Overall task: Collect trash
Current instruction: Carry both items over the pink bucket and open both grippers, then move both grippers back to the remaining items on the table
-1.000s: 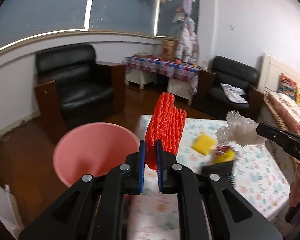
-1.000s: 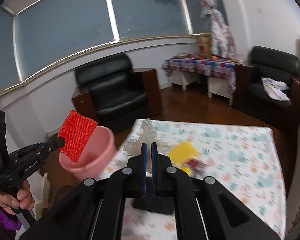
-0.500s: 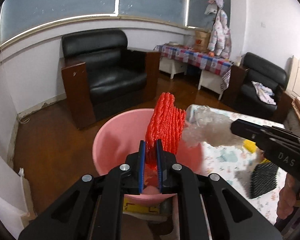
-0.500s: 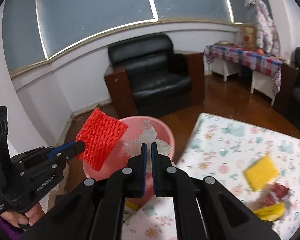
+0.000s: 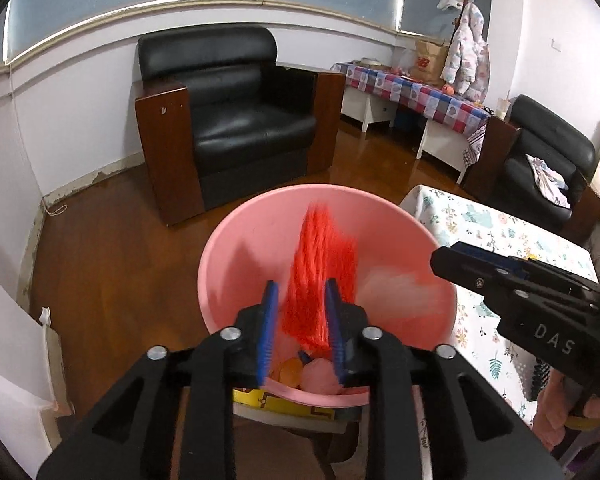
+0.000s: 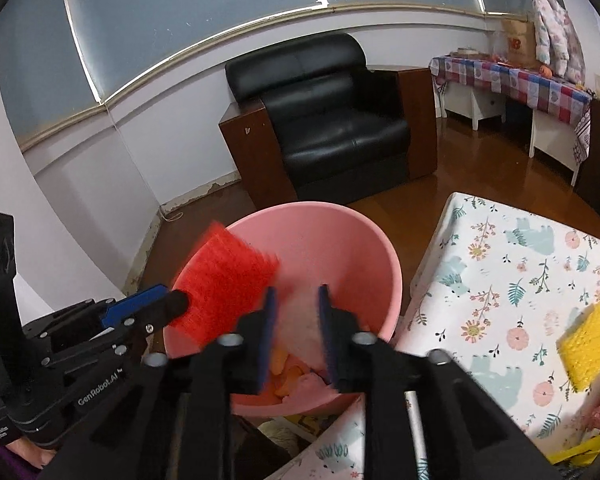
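Note:
A pink bin [image 5: 240, 248] [image 6: 364, 248] stands beside the floral table. My left gripper [image 5: 300, 320] is open over it, and the red foam net [image 5: 320, 272] [image 6: 224, 284] drops blurred between its fingers. My right gripper [image 6: 294, 328] is open over the bin too, and the clear plastic wrap [image 5: 392, 292] [image 6: 304, 320] falls blurred inside. Orange and pink scraps [image 6: 296, 376] lie at the bin's bottom. The right gripper also shows in the left wrist view [image 5: 452, 258].
A yellow sponge [image 6: 588, 344] and red and yellow wrappers [image 6: 596, 412] lie on the floral table [image 6: 500, 280]. A black mesh piece [image 5: 540, 376] lies near its edge. A black armchair [image 5: 236, 120] stands behind the bin on the wooden floor.
Both grippers have opened over the pink bin. The red net and the clear wrap have left their jaws and fall into the bin.

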{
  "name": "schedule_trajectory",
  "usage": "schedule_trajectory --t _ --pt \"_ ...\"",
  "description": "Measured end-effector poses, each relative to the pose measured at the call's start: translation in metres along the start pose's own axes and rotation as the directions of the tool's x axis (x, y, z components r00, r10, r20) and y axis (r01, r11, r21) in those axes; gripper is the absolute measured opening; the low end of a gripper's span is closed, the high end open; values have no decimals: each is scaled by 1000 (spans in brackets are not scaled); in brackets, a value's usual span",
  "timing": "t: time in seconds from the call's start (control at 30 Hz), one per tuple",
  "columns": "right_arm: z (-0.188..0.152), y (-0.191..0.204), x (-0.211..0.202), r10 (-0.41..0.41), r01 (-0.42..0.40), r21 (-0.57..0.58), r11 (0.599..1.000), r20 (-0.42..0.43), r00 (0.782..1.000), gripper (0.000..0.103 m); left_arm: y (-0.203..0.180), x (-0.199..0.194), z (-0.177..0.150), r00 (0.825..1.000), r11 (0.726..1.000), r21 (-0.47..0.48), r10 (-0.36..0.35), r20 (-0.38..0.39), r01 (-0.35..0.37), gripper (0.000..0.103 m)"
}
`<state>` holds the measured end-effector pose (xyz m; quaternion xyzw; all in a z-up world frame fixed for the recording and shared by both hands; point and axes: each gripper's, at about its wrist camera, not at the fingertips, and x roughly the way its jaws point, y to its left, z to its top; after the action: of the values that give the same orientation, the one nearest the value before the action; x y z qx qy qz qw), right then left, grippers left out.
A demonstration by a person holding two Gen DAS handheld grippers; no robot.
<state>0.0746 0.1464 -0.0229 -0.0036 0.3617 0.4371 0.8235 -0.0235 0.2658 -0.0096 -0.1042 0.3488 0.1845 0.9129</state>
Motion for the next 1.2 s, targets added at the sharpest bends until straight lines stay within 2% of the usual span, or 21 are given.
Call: schedule_trajectory --t 0.27,0.7,0.87,1.0,1.1,1.2 --pt "-3 -7 -13 -7 7 12 1000 6 1000 32 -6 -11 -1 999 1000 4 -28 23 28 30" --pt "-34 -32 -72 -79 79 62 995 1 997 32 -38 -26 -9 993 993 28 -119 15 119 30" --pt "-48 -49 -109 -121 119 82 990 21 992 32 -61 -34 -10 982 980 62 -189 9 188 30" --pt "-63 -73 -145 -189 184 104 977 46 981 32 -83 -39 -10 966 962 92 -258 -1 257 32" --pt "-76 -95 -171 -254 245 135 960 56 966 32 -103 -42 -12 954 945 131 -300 -9 299 40" --pt "-86 -118 -192 -317 302 173 938 64 946 32 -125 -42 -13 943 926 185 -331 -21 329 41"
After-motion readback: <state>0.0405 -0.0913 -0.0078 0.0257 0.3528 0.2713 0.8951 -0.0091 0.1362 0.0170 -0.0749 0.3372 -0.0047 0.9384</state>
